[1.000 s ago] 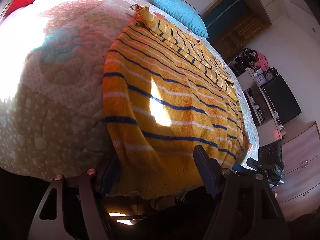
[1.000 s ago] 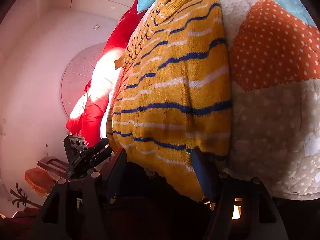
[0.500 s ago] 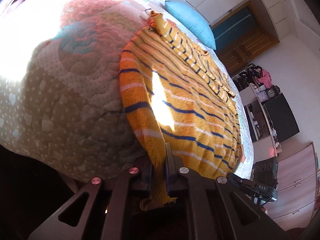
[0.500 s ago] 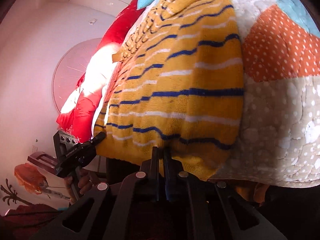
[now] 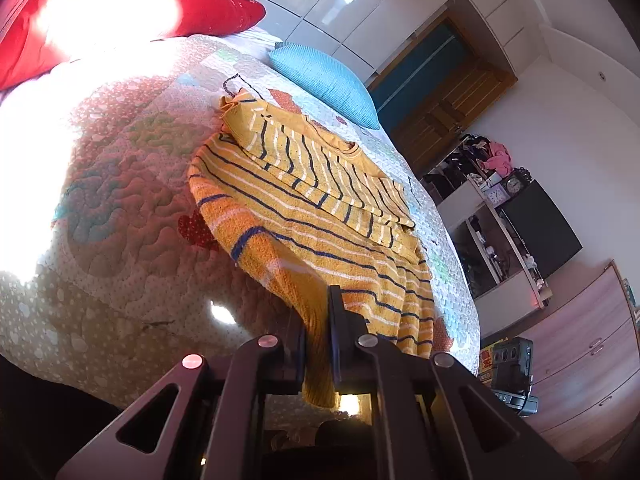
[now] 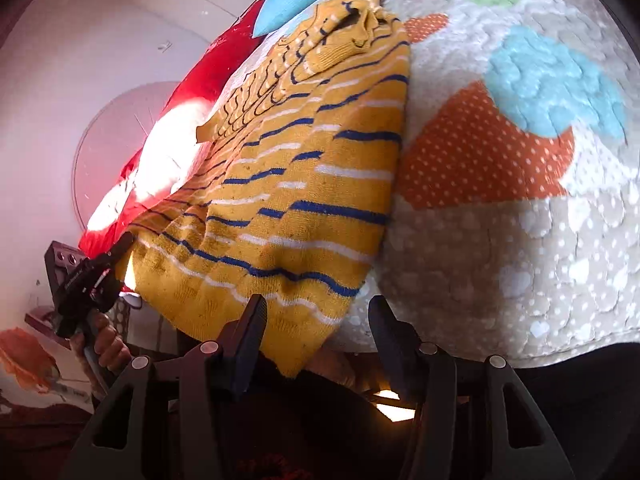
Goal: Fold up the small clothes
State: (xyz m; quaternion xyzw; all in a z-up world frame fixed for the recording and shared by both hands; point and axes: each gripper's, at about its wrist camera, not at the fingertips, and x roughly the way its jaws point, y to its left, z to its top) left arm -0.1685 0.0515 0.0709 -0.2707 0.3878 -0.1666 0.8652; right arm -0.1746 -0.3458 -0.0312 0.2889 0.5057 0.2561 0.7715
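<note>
Left hand-held gripper (image 5: 318,336): closed tight on the near hem corner of the yellow striped sweater (image 5: 320,216). A second ago its jaws stood wide apart on either side of that hem; now the knit is pinched between them and a flap hangs below. The corner rides higher than before, lifted off the quilted bedspread (image 5: 120,208), with the fabric rising in a ridge toward my jaws.

Right hand-held gripper (image 6: 316,328): jaws apart, having just been opening again after pinching shut half a second back. The other hem corner droops between the fingers, but the pads do not press on it; the left finger (image 6: 252,320) sits at the knit's edge, the right one clear of it.

Sweater: spread on the bed, sleeves folded across the chest, collar toward the blue pillow (image 5: 324,80). Its near hem now wrinkles into diagonal folds where it lay flatter a second ago.

Red pillow (image 5: 120,12) at the head of the bed, washed out by sunlight. From the right wrist view, my left hand (image 6: 106,340) shows on its handle beside the hem.
</note>
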